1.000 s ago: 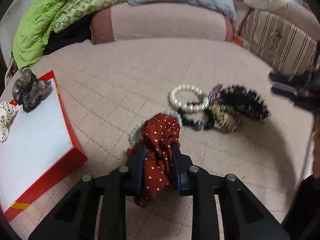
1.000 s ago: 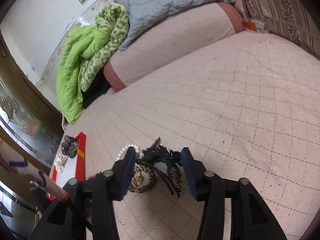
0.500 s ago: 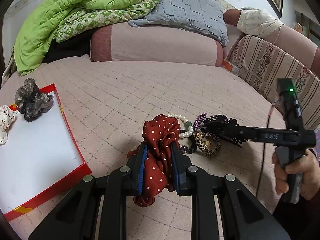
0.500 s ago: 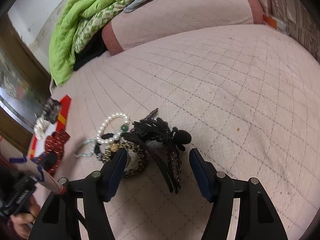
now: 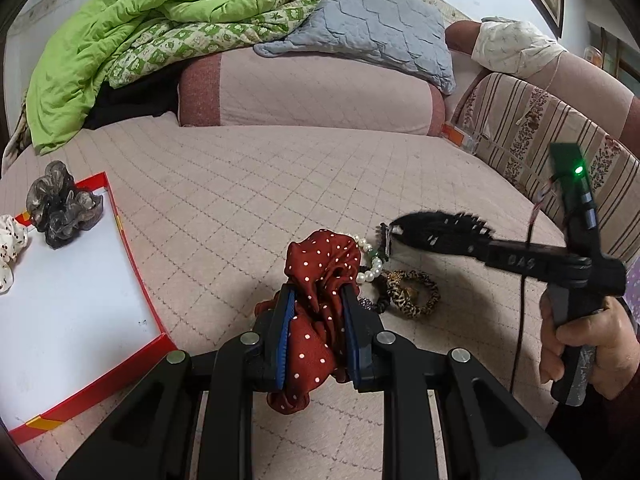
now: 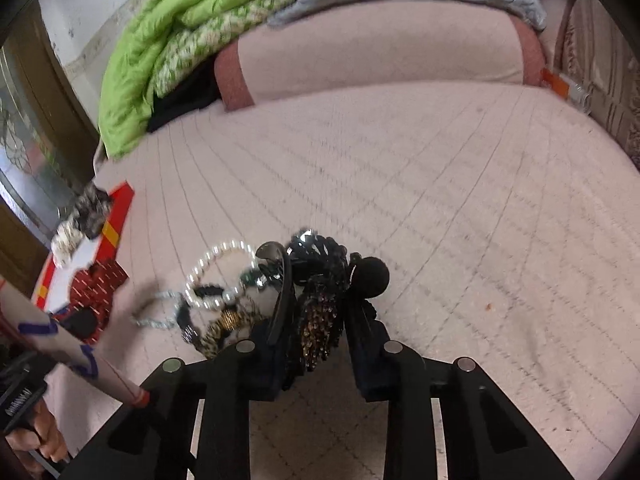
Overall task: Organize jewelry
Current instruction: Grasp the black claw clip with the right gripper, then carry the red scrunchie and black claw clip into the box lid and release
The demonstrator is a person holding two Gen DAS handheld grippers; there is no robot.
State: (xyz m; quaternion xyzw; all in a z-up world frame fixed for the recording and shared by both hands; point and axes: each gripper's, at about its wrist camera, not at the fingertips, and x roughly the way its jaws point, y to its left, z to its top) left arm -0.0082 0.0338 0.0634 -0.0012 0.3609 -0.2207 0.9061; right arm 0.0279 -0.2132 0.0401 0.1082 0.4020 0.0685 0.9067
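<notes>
the jewelry heap (image 6: 224,304) lies on the pink quilted bed cover (image 5: 280,184), just beside the right gripper (image 6: 320,344) and a little beyond the left gripper (image 5: 318,332). the left gripper's blue-padded jaws are clamped on a red polka-dot scrunchie (image 5: 320,280), whose folds bulge above and hang below the pads, lifted clear of the cover. the right gripper's jaws have just been closing and now pinch a black hair claw clip (image 6: 320,304) with dark beaded trim; in the left wrist view the clip (image 5: 436,232) sticks out from that gripper's tip, raised above the pile. a hand (image 5: 580,344) grips the right tool's handle at the frame's right edge.

left on the cover are a white pearl bracelet (image 6: 216,276) with a green bead, a leopard-print hair tie (image 5: 412,292), a pale blue bead strand (image 6: 156,316) and a dark beaded band, all touching or overlapping; motion blur smears the finer pieces.

well to the left sits a shallow red box (image 5: 120,232) with a white floor. in its far corner rest a grey scrunchie (image 5: 60,204) and a white spotted scrunchie (image 5: 10,248), side by side.

beyond, a pink bolster (image 5: 304,92) carries a green quilt (image 5: 152,36) and a grey-blue pillow (image 5: 372,28). a striped sofa back (image 5: 532,136) runs along the right.
</notes>
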